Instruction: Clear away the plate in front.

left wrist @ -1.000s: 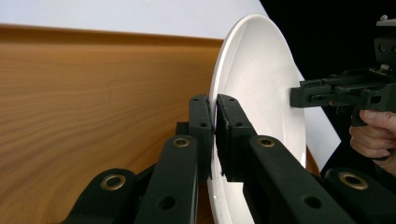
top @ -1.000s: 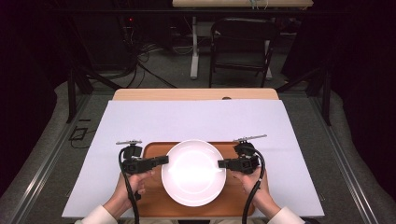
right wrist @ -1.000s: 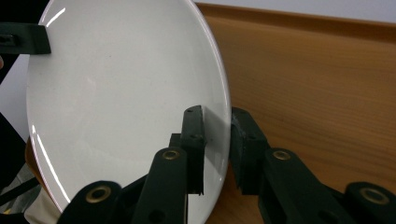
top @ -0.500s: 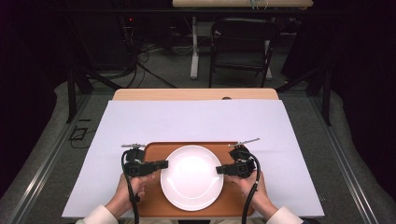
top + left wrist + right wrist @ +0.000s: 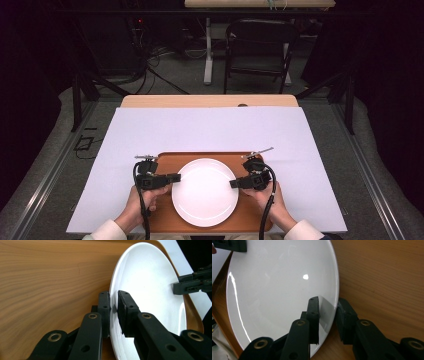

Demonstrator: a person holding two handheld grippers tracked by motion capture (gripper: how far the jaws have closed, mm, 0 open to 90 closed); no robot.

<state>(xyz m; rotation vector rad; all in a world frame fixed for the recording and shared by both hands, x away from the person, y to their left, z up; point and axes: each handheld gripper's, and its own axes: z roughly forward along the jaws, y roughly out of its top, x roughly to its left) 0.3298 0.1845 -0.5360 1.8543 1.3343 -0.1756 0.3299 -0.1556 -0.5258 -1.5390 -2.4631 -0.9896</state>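
High view: my left gripper [image 5: 173, 177] and right gripper [image 5: 234, 183] each pinch one side of the white plate [image 5: 205, 191] over the wooden tray [image 5: 165, 159]. The grab is done, I think. Carrying it somewhere and letting go come next.

Glossy white plate [image 5: 205, 196] on smooth wooden tray [image 5: 165, 159].

The round white plate [image 5: 205, 190] (glossy, bare) lies over the middle of the wooden tray [image 5: 170, 159], rim clamped at both sides.
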